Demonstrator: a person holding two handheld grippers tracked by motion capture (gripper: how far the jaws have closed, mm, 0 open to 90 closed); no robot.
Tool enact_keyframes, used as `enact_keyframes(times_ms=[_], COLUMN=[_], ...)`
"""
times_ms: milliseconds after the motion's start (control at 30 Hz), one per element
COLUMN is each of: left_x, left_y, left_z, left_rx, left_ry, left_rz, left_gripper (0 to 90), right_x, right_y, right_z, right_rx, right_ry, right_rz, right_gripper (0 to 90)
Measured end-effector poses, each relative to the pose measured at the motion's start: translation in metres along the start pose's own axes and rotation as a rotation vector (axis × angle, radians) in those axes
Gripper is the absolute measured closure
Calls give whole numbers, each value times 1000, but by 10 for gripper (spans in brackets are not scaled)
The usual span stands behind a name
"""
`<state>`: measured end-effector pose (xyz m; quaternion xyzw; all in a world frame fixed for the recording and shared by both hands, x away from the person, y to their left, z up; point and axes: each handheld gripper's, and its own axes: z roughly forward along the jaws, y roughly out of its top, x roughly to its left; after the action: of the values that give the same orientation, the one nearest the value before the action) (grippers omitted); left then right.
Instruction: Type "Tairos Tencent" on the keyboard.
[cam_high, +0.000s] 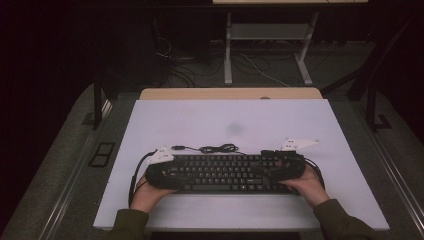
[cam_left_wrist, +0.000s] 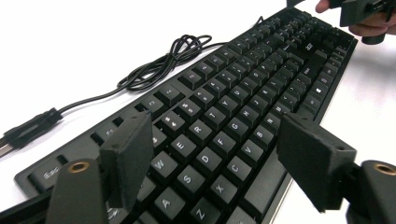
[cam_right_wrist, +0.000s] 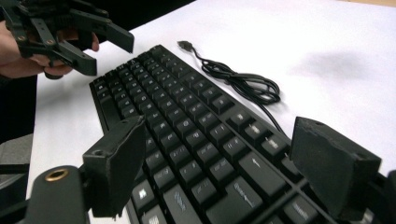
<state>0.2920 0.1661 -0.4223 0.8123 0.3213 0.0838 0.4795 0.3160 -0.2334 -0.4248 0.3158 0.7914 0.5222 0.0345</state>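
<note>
Both tools (cam_high: 162, 167) (cam_high: 285, 165) wide open, empty, angled low over keyboard (cam_high: 225, 172) ends.

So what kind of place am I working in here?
Probably an office or lab workstation: a black keyboard with its coiled USB cable lies on a white table, and desk legs with loose wiring stand on carpet behind.

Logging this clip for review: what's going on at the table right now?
A person holds a gripper in each hand over the two ends of a black keyboard lying flat on a white table. The left gripper hangs open above the keys at the left end, and the right gripper hangs open above the right end. Neither clamps the keyboard. The keyboard's cable lies coiled on the table behind it, with the USB plug loose and unconnected.
</note>
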Motion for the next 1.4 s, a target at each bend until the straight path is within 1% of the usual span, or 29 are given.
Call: enact_keyframes(times_ms=[133, 233, 333, 400, 467, 600, 633, 733, 867, 933, 1000, 1067, 1200, 1333, 1367, 1400], left_x=[-1, -1, -2, -2, -3, -4, -4, -2, -1, -1, -1, -1, -2, -2, -2, -2], left_y=[-5, -9, -11, -13, -15, -18, -19, -23, -24, -24, -25, -25, -24, -24, -24, -24], left_z=[-6, -11, -16, -19, -22, -27, -29, -32, -33, -32, -31, -31, -30, -30, -29, -29], left_rx=[-8, -9, -13, -16, -19, -30, -31, -29, -30, -31, -28, -28, -18, -14, -14, -14], left_ry=[10, 19, 29, 38, 53, 69, 67, 76, 79, 77, 73, 71, 65, 64, 63, 67], left_rz=[-3, 0, -7, -7, -1, -13, -9, -26, -37, -34, -31, -34, -29, -33, -33, -27], left_gripper=[209, 184, 158, 142, 134, 107, 103, 75, 42, 26, 17, 7, 0, 0, 0, 0], right_x=[0, 0, -2, -2, -3, -3, -3, -4, -7, -8, -9, -9, -10, -11, -11, -11], right_y=[-6, -11, -16, -19, -22, -27, -28, -32, -37, -40, -42, -45, -49, -54, -55, -55], right_z=[-9, -16, -22, -27, -30, -39, -41, -46, -51, -52, -54, -58, -67, -74, -75, -76], right_rx=[3, 10, 7, 7, 10, 12, 11, 3, 8, 7, 9, 9, 1, 0, 2, -1], right_ry=[-19, -35, -51, -59, -64, -74, -76, -82, -96, -102, -105, -109, -122, -133, -135, -138], right_rz=[-5, 3, 3, 9, 5, 10, 11, 21, 34, 42, 39, 42, 39, 50, 57, 54], right_gripper=[178, 177, 177, 178, 177, 177, 177, 177, 177, 177, 177, 177, 177, 177, 178, 177])
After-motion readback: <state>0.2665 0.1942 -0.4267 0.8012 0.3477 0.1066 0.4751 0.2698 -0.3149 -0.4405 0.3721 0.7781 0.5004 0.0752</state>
